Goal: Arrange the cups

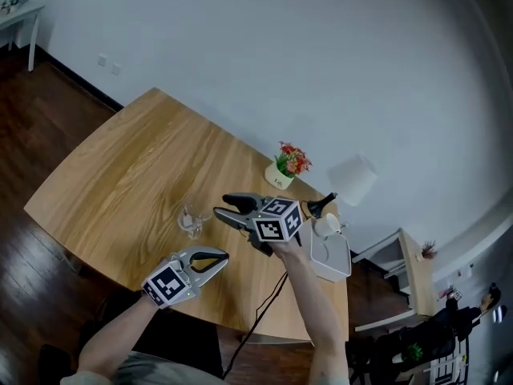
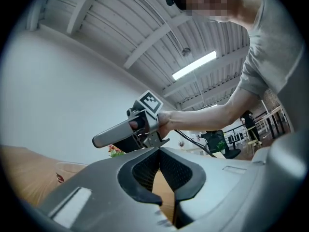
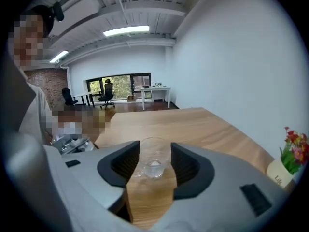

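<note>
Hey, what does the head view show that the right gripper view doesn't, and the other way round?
Only the head view shows the white tray at the table's corner, the white cup on it, and the lamp. Only the right gripper view shows the windows, an office chair and the ceiling light. Both show the wooden table, the clear glass cup and the flower pot.
</note>
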The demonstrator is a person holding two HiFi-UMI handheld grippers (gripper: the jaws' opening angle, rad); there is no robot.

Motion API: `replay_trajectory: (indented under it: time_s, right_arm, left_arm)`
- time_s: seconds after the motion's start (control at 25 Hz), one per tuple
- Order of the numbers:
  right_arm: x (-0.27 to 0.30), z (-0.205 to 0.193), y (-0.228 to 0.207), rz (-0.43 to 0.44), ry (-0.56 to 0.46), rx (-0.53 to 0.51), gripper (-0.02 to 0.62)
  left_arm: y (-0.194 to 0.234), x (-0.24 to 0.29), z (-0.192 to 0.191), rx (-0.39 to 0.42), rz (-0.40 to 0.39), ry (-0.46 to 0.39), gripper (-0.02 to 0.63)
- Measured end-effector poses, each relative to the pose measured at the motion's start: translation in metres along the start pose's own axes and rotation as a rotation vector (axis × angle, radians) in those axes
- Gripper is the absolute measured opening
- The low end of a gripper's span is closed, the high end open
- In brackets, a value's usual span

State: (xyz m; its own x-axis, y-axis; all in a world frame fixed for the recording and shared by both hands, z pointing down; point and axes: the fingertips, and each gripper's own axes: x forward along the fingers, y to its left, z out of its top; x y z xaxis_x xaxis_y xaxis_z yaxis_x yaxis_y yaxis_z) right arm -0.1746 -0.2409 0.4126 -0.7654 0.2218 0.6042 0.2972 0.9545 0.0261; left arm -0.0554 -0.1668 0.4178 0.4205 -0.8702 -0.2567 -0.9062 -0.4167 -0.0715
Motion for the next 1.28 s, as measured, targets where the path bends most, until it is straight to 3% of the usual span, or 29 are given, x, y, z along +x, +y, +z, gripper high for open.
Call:
replay_trajectory:
  time_s: [0.2,0.56,0.96,1.28]
  right_arm:
    - [0.027,-0.002,-0.024,-0.048,0.15,-0.041,0.221]
    - [0.062,-0.026,-0.033,0.027,0.398,-0.02,0.216]
    - [0.079,-0.035,-0.027,0.083,0.501,-0.043,0.204]
    - [0.089,-0.061,-0.018,0.121,0.659,-0.081,0.118]
  left_arm:
    - [0.006,0.001,0.004,-0.003,0.013,-0.013,0.003]
    - [0.004,0.005,0.001,-0.013,-0.007,0.002,0.003]
    - [0.003,0.005,0.001,-0.017,-0.011,0.014,0.003]
    - [0.004,0.007,-0.001,-0.023,-0.01,0.02,0.003]
